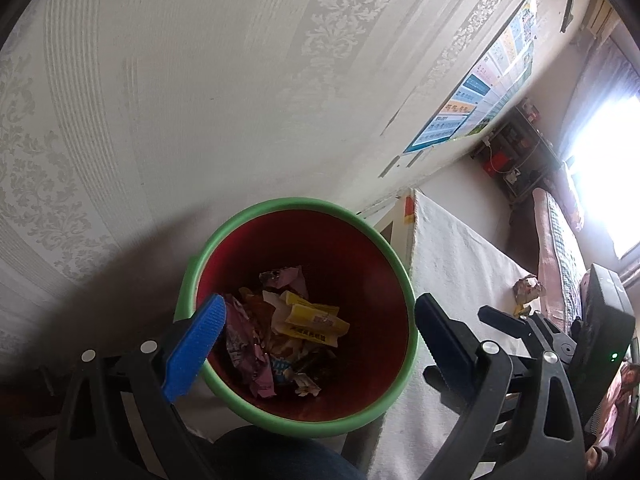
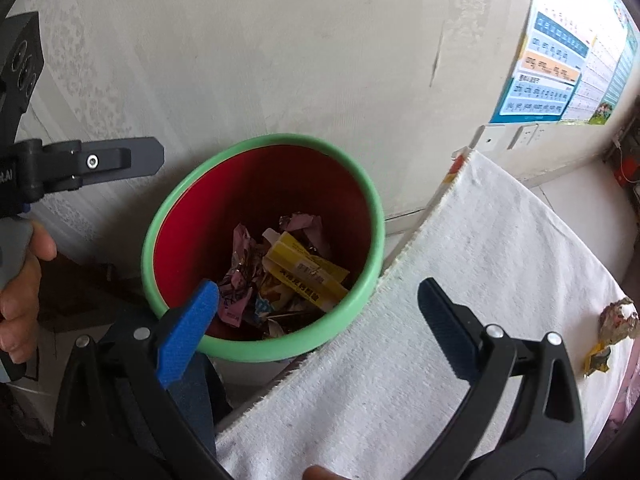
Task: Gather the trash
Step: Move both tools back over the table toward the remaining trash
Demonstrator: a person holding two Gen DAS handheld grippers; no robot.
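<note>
A bin with a green rim [image 1: 304, 202] and a red inside stands on the floor by the wall, beside the table. It holds several crumpled wrappers and a yellow packet [image 1: 316, 320]. My left gripper [image 1: 320, 340] hovers open over the bin's mouth with nothing between its blue pads. My right gripper [image 2: 320, 328] is also open and empty, spanning the bin rim [image 2: 288, 138] and the table edge. On the table's far right lie a crumpled wrapper [image 2: 618, 320] and a small yellow scrap [image 2: 596, 360]; the wrapper [image 1: 528, 288] also shows in the left wrist view.
A white towel [image 2: 500, 248] covers the table beside the bin. A patterned wall [image 1: 200, 100] with a poster [image 2: 552, 68] stands right behind the bin. A hand [image 2: 20, 280] holds the left gripper's handle at the left edge. A dark trouser leg [image 1: 280, 456] is below the bin.
</note>
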